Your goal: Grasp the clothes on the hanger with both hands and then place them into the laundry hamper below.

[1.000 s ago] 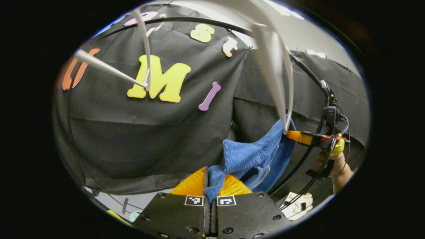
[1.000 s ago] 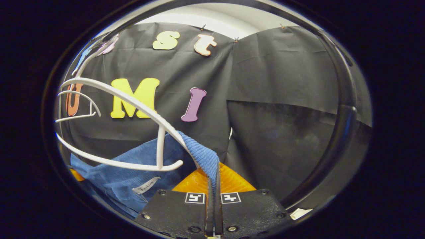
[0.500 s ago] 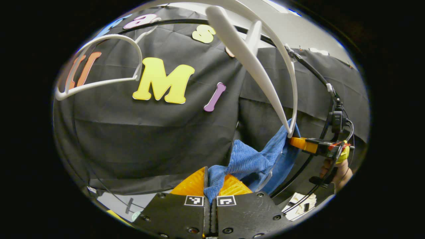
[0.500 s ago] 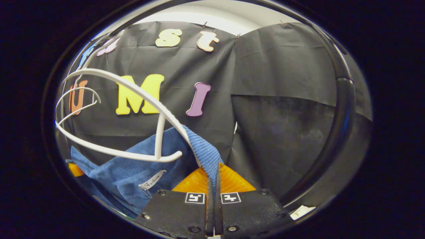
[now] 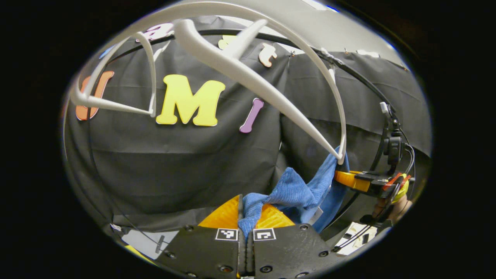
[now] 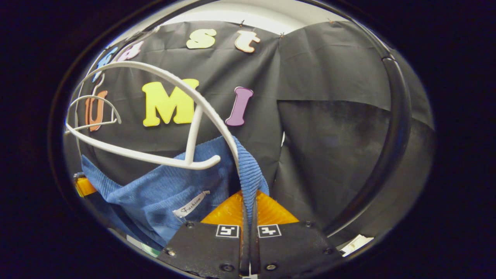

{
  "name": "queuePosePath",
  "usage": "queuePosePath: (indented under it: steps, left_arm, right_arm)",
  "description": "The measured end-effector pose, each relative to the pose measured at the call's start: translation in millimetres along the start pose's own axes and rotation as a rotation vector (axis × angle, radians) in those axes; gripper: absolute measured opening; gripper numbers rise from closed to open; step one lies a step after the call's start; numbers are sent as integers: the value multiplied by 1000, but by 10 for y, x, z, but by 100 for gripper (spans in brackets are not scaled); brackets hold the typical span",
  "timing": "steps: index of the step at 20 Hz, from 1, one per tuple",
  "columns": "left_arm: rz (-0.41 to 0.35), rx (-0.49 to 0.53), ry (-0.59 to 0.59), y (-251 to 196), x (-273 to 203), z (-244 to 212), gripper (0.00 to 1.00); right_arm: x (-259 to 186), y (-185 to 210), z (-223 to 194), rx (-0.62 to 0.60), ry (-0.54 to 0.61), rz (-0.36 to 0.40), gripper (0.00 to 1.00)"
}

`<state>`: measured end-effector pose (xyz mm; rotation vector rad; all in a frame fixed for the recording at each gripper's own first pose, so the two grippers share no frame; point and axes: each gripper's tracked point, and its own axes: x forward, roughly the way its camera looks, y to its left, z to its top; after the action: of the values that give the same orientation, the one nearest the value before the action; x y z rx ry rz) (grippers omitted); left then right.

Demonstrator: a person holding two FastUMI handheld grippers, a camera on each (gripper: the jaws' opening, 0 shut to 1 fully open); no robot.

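A blue ribbed garment stretches between both grippers. My left gripper is shut on one end of the cloth at the bottom of the left gripper view. My right gripper is shut on the other shoulder of the garment in the right gripper view. A white plastic hanger tilts overhead, with one tip still tucked in the cloth near the far gripper, which a hand holds. In the right gripper view the hanger arcs over the blue fabric, whose white neck label shows.
A second white hanger hangs at the upper left on the black rail. A thick black upright tube curves down the right side of the right gripper view. Cables run beside the far gripper. Pale floor shows below.
Both grippers have sunk a little with the garment. The hanger has swung and tilted further over, its near arm free of the cloth and its far tip still in it.
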<state>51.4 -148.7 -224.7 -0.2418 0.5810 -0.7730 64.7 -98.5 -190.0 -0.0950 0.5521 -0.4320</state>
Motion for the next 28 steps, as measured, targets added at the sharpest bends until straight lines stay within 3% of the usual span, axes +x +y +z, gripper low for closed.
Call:
queuePosePath:
  steps: [2,7,8,10,18,20,21,28]
  left_arm:
    - [9,6,12,42,64,-40,1]
    - [7,8,28,-48,-70,-217,1]
    - [6,10,33,-59,-99,-260,6]
    - [4,9,44,-74,-156,-364,6]
    - [41,11,38,-13,-302,-328,6]
    - [52,20,28,23,-390,-285,1]
    - [60,20,19,16,-507,-271,6]
    - [126,45,-40,76,-1031,2,6]
  right_arm:
    - [-37,-1,-100,-5,13,1,5]
    - [-134,-59,-522,68,127,21,4]
    - [-135,-69,-608,87,140,18,4]
    - [-168,-64,-672,68,144,35,5]
    - [-404,199,-551,82,113,128,5]
    - [-459,362,-481,78,106,167,4]
    - [-493,445,-439,75,102,190,4]
    - [-840,1104,-276,56,76,352,4]
